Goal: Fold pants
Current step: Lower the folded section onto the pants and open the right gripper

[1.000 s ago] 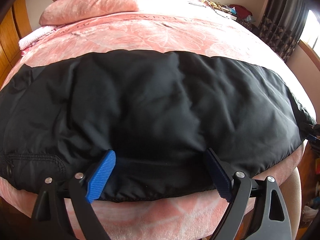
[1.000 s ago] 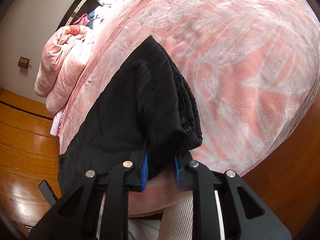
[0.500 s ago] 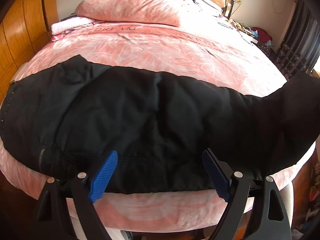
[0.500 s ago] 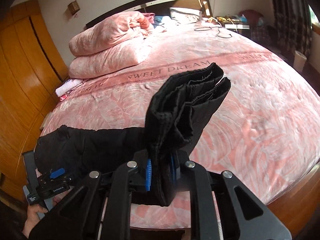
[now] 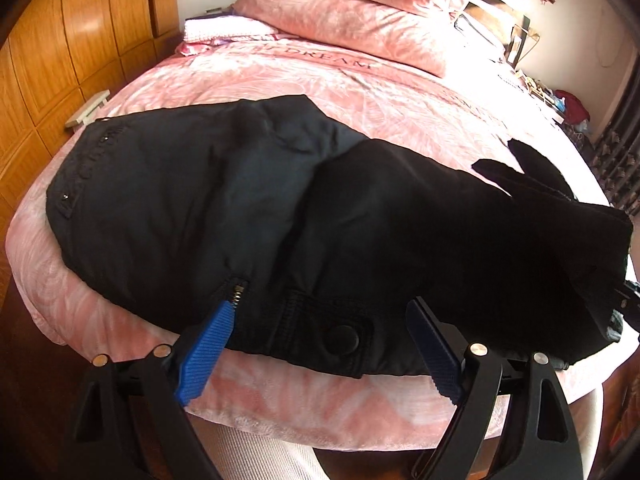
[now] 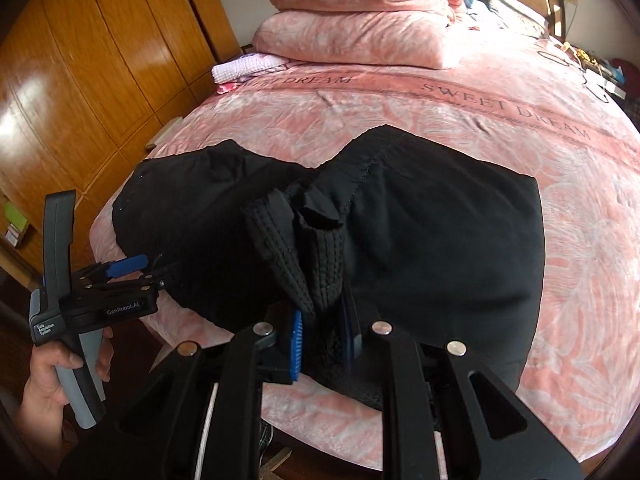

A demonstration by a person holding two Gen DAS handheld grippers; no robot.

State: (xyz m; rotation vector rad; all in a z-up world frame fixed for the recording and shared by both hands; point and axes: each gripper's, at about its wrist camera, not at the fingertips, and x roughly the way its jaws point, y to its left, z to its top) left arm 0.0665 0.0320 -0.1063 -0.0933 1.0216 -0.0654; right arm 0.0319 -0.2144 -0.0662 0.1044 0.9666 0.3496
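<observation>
Black pants (image 5: pixel 280 216) lie across the near edge of a pink bed (image 5: pixel 360 92). Their waistband with snaps is at the left, and a snap tab hangs at the near edge. My left gripper (image 5: pixel 320 348) is open, its blue fingers on either side of the near edge by the snap tab, holding nothing. My right gripper (image 6: pixel 324 340) is shut on the pants' bunched leg cuffs (image 6: pixel 304 256) and holds them over the middle of the pants (image 6: pixel 440 240). The leg half is doubled back toward the waist. The left gripper (image 6: pixel 128 266) also shows in the right wrist view at the waist end.
Folded pink quilts (image 6: pixel 360 12) and a white towel (image 6: pixel 244 68) sit at the head of the bed. A wooden wardrobe (image 6: pixel 80 80) stands along the left side. Clutter and dark curtains (image 5: pixel 616 152) are at the far right.
My right gripper has carried the leg cuffs up and leftward over the pants toward the waist. My left gripper has shifted left along the near edge, staying open.
</observation>
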